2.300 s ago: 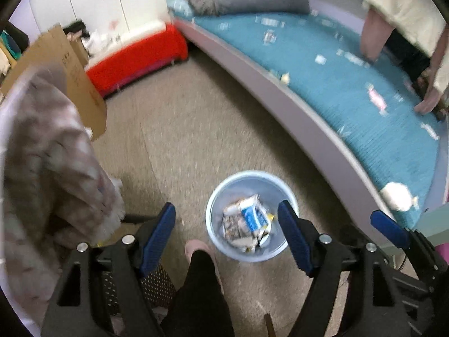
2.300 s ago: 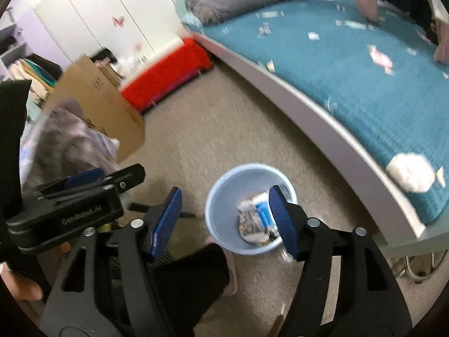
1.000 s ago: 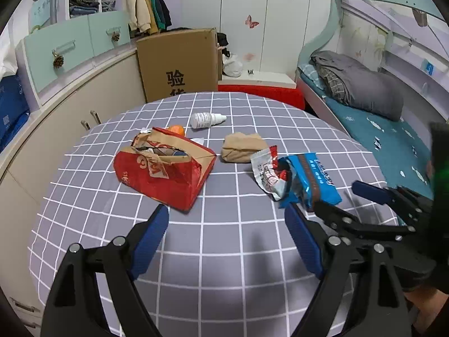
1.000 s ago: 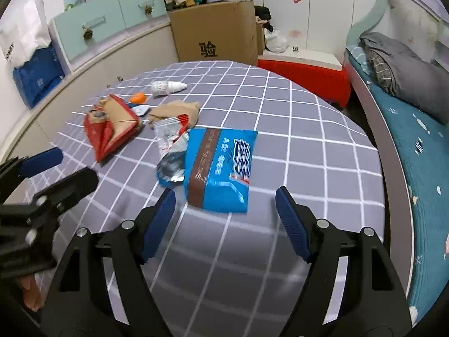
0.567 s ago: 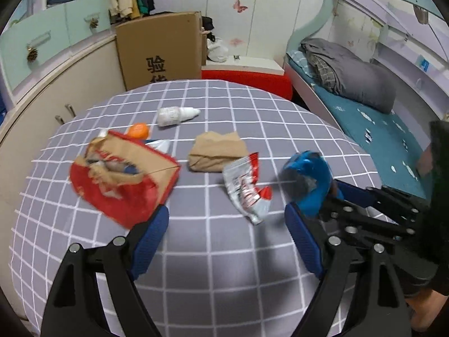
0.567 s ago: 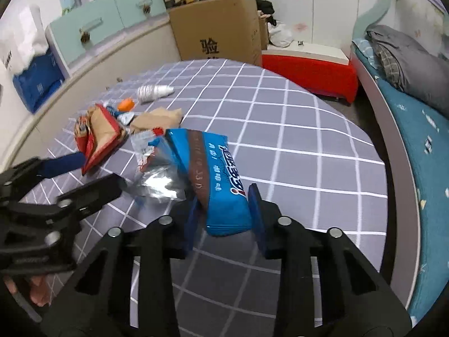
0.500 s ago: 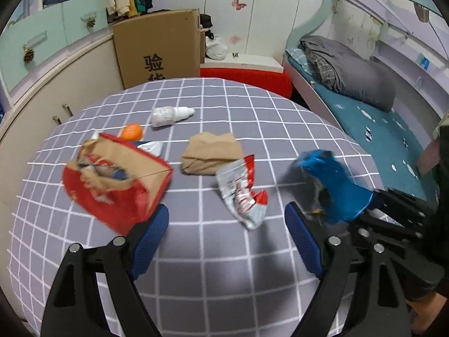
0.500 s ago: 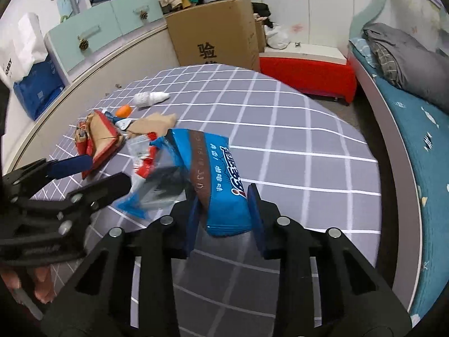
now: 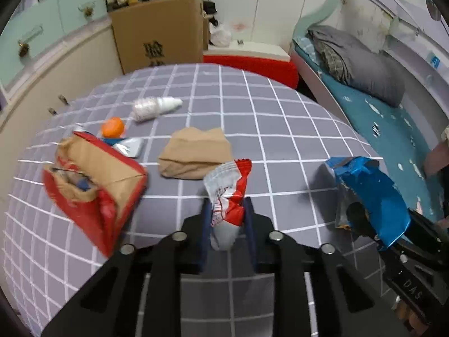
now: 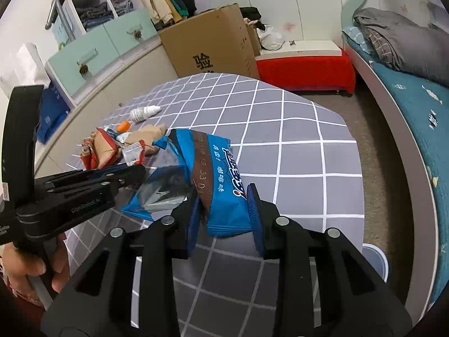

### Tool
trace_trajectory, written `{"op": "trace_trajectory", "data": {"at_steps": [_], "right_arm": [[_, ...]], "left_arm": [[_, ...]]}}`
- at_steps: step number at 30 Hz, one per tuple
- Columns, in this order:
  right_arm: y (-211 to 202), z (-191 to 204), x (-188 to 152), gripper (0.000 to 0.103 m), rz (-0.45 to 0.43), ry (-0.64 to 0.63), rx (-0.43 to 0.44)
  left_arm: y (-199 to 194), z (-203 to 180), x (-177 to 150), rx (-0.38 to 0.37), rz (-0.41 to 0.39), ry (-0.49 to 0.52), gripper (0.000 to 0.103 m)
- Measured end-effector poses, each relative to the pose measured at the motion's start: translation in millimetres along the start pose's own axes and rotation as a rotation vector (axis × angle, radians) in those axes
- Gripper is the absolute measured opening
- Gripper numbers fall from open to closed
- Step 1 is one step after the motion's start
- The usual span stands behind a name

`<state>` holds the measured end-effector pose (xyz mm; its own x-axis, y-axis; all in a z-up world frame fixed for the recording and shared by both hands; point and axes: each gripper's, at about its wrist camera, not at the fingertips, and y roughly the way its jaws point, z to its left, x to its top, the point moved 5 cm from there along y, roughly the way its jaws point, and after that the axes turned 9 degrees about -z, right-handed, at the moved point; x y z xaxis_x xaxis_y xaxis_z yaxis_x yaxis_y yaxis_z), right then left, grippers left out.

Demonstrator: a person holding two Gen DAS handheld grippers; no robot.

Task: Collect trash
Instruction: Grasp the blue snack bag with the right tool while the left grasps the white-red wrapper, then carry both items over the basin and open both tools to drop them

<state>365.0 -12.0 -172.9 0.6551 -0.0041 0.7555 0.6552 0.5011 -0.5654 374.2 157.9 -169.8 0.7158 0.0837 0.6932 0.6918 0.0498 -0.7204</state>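
On the grey checked table [image 9: 252,106] my left gripper [image 9: 226,210] has a crumpled red and white wrapper [image 9: 228,185] between its blue pads; the jaws are closing and press its lower end. My right gripper [image 10: 223,196] is shut on a blue snack bag [image 10: 221,179], held tilted just above the table. In the left wrist view that blue snack bag [image 9: 373,193] hangs at the right, with the right gripper [image 9: 415,230] below it. The left gripper [image 10: 134,170] shows at the left of the right wrist view, a hand on its handle.
A torn red paper bag [image 9: 92,179], a brown paper bag [image 9: 195,151], a white bottle [image 9: 154,106], an orange ball [image 9: 112,127] and a foil piece [image 9: 129,146] lie on the table. A pale blue bin [image 10: 377,258] stands on the floor right of it, beside the bed [image 9: 393,118].
My left jaws, wide apart half a second ago, have closed round the red and white wrapper. The right gripper has carried the blue bag up off the table and away to the right.
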Motion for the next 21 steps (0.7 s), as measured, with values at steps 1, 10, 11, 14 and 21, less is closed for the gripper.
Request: {"op": "trace_trajectory", "data": {"at_steps": [1,10,11,14,21], "right_arm": [[-2.4,-1.7,0.4,0.031,-0.004,0.005,0.008],[-54.6,-21.7,-3.5,0.031,-0.087,0.062,0.033],[-61.5,-26.4,-4.8,0.031,-0.097,0.070,0.030],[-93.0,-49.7,-12.3,0.031,-0.140,0.108,0.005],[-170.4,-139.2,-54.1,0.032,-0.246,0.247,-0.164]], "left_arm": [[-4.8,-0.1,-0.1,0.003,-0.014,0.000,0.022],[-67.4,-50.7,-6.2,-0.064,-0.137,0.059,0.021],[-70.1,-60.3,-5.0,-0.075,-0.146,0.070,0.021],[-84.5,-105.0,-12.9,-0.166,-0.156,0.115,0.021],[-81.3,-215.4,-50.3,-0.339,-0.095,0.238,0.021]]}}
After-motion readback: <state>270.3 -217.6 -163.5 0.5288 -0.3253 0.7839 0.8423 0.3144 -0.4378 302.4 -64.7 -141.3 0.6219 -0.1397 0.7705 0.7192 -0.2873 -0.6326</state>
